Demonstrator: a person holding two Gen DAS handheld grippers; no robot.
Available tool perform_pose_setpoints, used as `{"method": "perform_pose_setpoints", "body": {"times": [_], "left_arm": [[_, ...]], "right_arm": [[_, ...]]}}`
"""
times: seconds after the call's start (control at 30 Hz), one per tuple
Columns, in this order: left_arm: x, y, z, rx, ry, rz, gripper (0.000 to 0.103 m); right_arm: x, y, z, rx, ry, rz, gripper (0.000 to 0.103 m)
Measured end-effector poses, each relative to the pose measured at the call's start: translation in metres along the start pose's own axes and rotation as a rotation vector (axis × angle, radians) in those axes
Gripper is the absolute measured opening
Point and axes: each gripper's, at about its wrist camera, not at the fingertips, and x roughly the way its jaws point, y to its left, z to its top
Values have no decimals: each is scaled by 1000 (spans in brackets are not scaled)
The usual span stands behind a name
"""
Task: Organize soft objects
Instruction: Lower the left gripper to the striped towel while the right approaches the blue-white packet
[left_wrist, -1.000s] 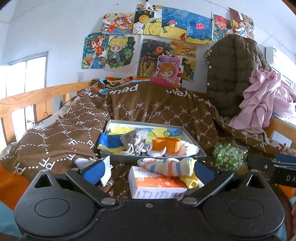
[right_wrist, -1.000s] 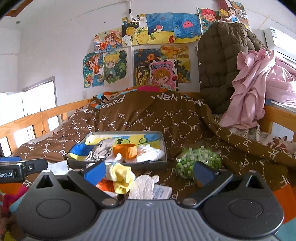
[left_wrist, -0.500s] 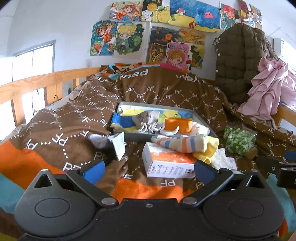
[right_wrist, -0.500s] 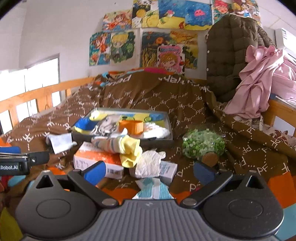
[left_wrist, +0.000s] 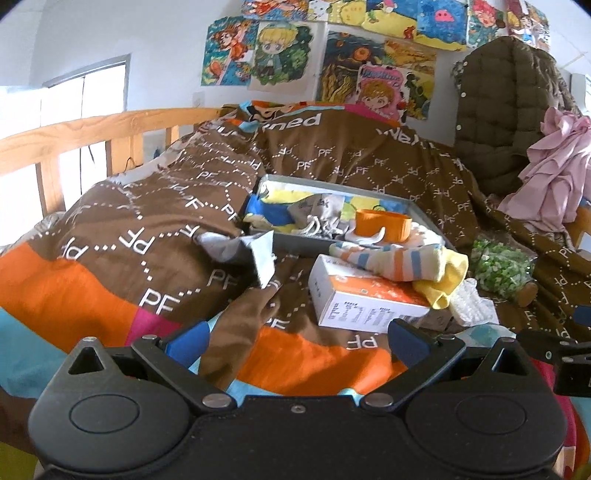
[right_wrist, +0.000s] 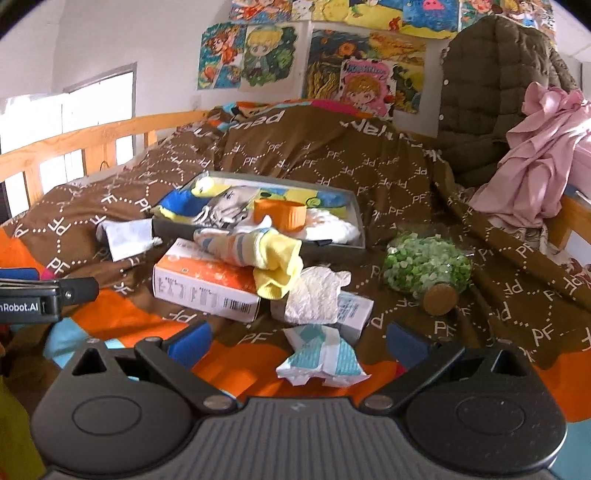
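Note:
A striped sock with a yellow toe (left_wrist: 402, 264) (right_wrist: 258, 254) lies across an orange-and-white box (left_wrist: 364, 301) (right_wrist: 205, 284) in front of a grey tray (left_wrist: 424, 218) (right_wrist: 356, 221) that holds socks and an orange band (left_wrist: 382, 223) (right_wrist: 279, 214). A grey-white sock (left_wrist: 240, 251) (right_wrist: 123, 236) lies left of the tray. A teal-and-white sock (right_wrist: 321, 354) lies just ahead of my right gripper (right_wrist: 299, 343), which is open and empty. My left gripper (left_wrist: 299, 339) is open and empty, short of the box.
A corked jar of green beads (left_wrist: 502, 267) (right_wrist: 424, 264) lies right of the box. White crumpled plastic (right_wrist: 316, 291) covers a small white box. A wooden bed rail (left_wrist: 74, 136) runs along the left. A brown coat and pink cloth (right_wrist: 535, 147) hang at the right.
Both grippers have pulled back from the tray and the bed items; more of the orange blanket shows in front. The teal-and-white sock has come into the right view. Both stay open.

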Motion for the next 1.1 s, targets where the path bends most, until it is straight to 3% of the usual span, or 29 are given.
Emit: {"method": "perform_pose_setpoints", "body": {"times": [0.63,1.1], "left_arm": [[39,-16,13,73,-1,-21,102],[95,-62,41,133,-1,-200,102]], "right_arm": [[21,-5,0,25,116,42,103],[49,-45,5,219,207,90,103]]}}
